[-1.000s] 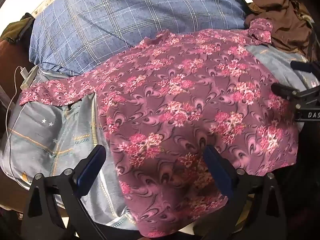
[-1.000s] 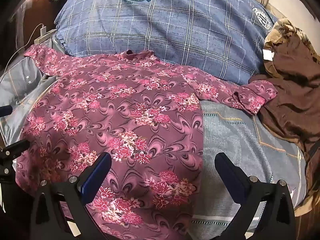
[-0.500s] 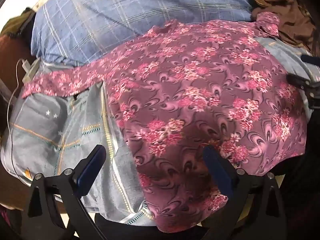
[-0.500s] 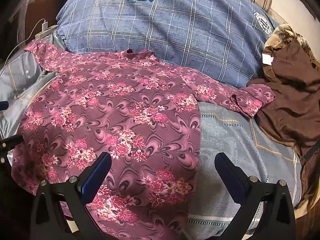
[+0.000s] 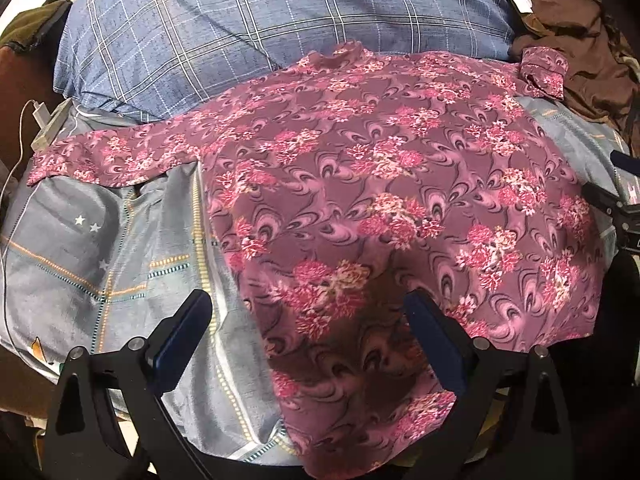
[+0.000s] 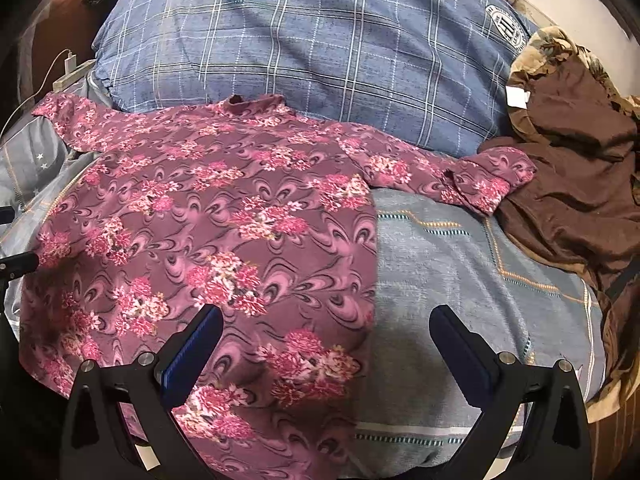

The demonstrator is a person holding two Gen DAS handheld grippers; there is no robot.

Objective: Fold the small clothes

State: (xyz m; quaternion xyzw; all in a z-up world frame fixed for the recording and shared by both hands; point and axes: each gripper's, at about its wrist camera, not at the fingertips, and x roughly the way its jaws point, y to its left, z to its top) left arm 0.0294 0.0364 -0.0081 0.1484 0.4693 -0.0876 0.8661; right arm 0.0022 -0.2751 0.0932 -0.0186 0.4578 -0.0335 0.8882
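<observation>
A maroon top with pink flowers [image 5: 380, 184] [image 6: 208, 224] lies spread flat on a grey-blue bed cover [image 5: 88, 248] [image 6: 452, 280], collar toward the pillow and both sleeves stretched out sideways. Its hem hangs over the near edge of the bed. My left gripper [image 5: 306, 316] hovers open over the top's lower left side, holding nothing. Over the top's lower right edge my right gripper [image 6: 326, 330] stands open and empty too. Each gripper shows at the side edge of the other's view.
A big blue plaid pillow [image 5: 240, 28] [image 6: 320, 52] lies behind the top. Crumpled brown cloth [image 6: 572, 160] [image 5: 572, 28] is piled at the right, touching the right sleeve cuff. A white charger and cable [image 5: 44, 124] [image 6: 70, 70] sit at the far left.
Both grippers have drifted slightly over the top, the left one toward the left so more of the bed cover shows. The top has not moved. Both jaws stayed open.
</observation>
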